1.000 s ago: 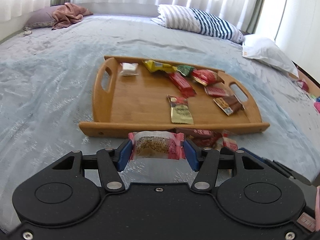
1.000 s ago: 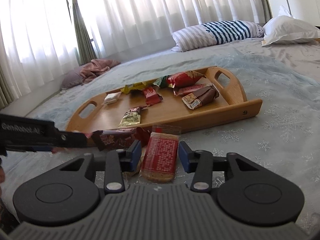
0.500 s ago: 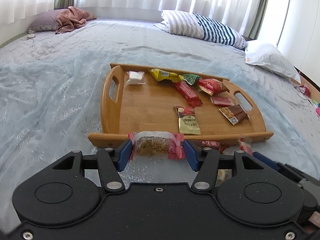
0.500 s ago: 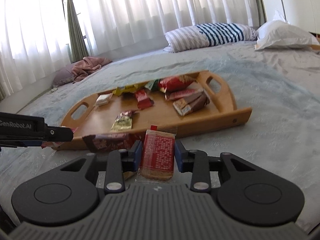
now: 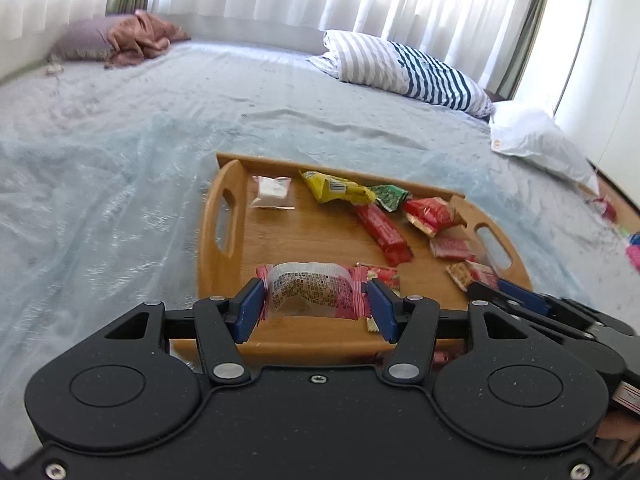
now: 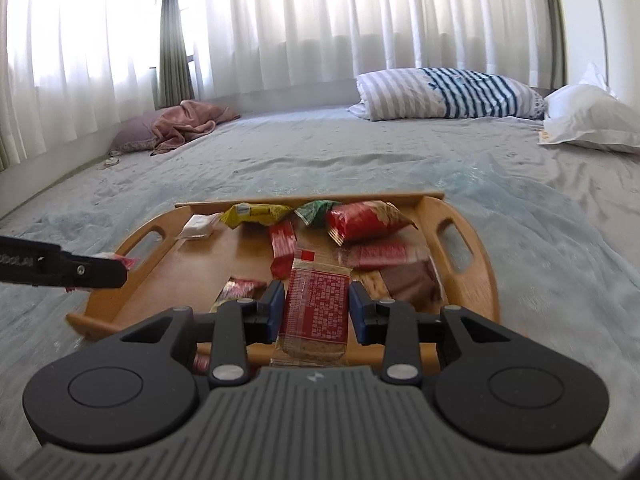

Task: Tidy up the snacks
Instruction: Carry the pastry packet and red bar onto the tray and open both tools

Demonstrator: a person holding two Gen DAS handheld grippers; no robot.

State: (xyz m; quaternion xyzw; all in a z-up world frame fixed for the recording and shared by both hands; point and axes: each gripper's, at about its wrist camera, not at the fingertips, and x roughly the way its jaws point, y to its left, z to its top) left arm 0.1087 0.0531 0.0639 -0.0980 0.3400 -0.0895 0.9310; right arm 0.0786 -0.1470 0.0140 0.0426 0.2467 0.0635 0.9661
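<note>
A wooden tray (image 5: 224, 216) with handles lies on the bed and holds several wrapped snacks; it also shows in the right wrist view (image 6: 480, 268). My left gripper (image 5: 314, 300) is shut on a pink and clear snack packet (image 5: 308, 290), held above the tray's near edge. My right gripper (image 6: 316, 306) is shut on a red biscuit packet (image 6: 316, 304), held upright above the tray's near edge. The left gripper shows at the left of the right wrist view (image 6: 80, 270). The right gripper shows at the right of the left wrist view (image 5: 540, 304).
The bed has a pale blue cover (image 5: 100, 200). A striped pillow (image 5: 400, 68) and a white pillow (image 5: 536, 140) lie at the far side. A pink blanket (image 5: 136, 36) lies at the far left. Snacks lie at the bed's right edge (image 5: 632, 244).
Both grippers have lifted and moved forward with their packets, from the bed in front of the tray to above the tray's near edge.
</note>
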